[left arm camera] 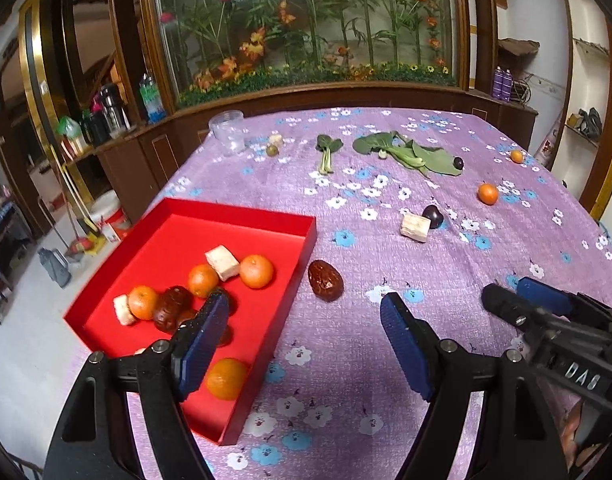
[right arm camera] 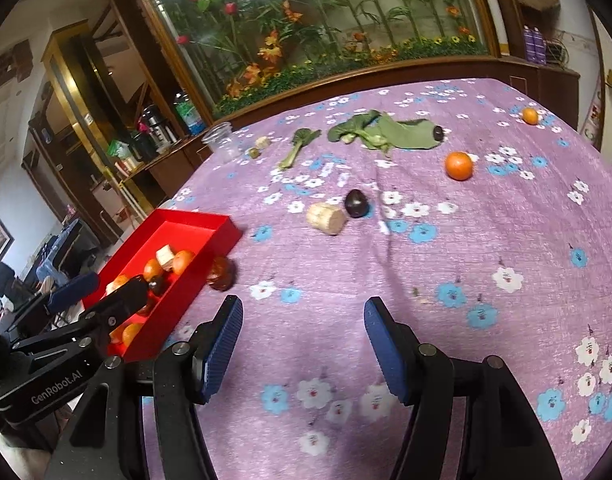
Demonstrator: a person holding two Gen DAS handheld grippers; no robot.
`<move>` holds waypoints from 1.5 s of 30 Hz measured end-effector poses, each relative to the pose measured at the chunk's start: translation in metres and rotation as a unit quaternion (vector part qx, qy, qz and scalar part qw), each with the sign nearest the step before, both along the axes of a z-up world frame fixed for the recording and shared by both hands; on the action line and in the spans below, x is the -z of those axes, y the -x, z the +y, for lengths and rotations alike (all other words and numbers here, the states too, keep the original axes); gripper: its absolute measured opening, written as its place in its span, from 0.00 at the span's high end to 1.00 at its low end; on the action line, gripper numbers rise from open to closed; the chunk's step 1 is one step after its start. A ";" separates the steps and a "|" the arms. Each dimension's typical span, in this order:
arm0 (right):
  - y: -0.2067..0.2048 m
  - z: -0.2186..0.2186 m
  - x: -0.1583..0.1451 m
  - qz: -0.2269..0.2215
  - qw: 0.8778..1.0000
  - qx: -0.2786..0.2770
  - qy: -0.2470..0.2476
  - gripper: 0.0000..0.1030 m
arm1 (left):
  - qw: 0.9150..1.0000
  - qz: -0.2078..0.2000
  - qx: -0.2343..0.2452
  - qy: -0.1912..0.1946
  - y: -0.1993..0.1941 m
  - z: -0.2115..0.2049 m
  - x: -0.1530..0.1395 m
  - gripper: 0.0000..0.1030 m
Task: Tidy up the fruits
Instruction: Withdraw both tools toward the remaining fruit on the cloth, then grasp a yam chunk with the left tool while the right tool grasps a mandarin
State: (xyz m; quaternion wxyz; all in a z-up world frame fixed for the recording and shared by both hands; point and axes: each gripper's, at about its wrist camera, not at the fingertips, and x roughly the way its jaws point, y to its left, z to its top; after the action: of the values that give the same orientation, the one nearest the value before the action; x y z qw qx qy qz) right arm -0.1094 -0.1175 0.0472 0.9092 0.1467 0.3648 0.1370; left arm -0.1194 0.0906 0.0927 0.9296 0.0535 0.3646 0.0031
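A red tray (left arm camera: pixel 241 216) (right arm camera: pixel 193 216) at the table's left holds several oranges (left arm camera: pixel 256 271), brown dates and pale chunks. A brown date (left arm camera: pixel 325 286) (right arm camera: pixel 221 272) lies on the cloth beside the tray's right wall. My left gripper (left arm camera: pixel 303 304) is open and empty, with the date just ahead of its gap and its left finger over the tray. My right gripper (right arm camera: pixel 303 306) is open over bare cloth, holding nothing. Further back lie a pale chunk (left arm camera: pixel 416 228) (right arm camera: pixel 326 218), a dark plum (left arm camera: pixel 432 216) (right arm camera: pixel 356 202) and an orange (left arm camera: pixel 487 193) (right arm camera: pixel 458 165).
Leafy greens (left arm camera: pixel 410 154) (right arm camera: pixel 382 130) with another dark fruit (left arm camera: pixel 458 163) lie near the far edge. A clear plastic cup (left arm camera: pixel 227 130) (right arm camera: pixel 223 140) and a small orange (left arm camera: pixel 516 156) (right arm camera: pixel 530 116) are there too. The floor drops away left of the tray.
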 end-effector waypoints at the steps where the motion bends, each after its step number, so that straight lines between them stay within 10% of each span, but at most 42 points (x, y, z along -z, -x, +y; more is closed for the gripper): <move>1: -0.002 -0.004 0.001 0.002 1.000 0.004 -0.001 0.34 | 1.000 0.003 0.001 0.004 -0.002 0.000 0.002 0.25; 17: -0.065 -0.093 -0.010 0.025 0.995 0.067 0.063 0.34 | 0.990 0.066 0.065 0.103 -0.075 -0.015 0.026 0.25; 34: -0.176 -0.101 0.026 0.056 0.991 0.064 0.106 0.35 | 0.982 0.087 0.137 0.093 -0.159 -0.079 0.063 0.28; 45: -0.186 -0.099 0.033 0.055 0.991 0.064 0.107 0.35 | 0.980 0.094 0.151 0.092 -0.163 -0.088 0.076 0.58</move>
State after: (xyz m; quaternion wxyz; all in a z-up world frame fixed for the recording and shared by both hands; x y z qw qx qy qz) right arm 0.0769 -0.2170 0.0144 0.9051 0.0793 0.4166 0.0308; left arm 0.0436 0.0029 0.0169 0.8818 0.0222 0.4369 -0.1762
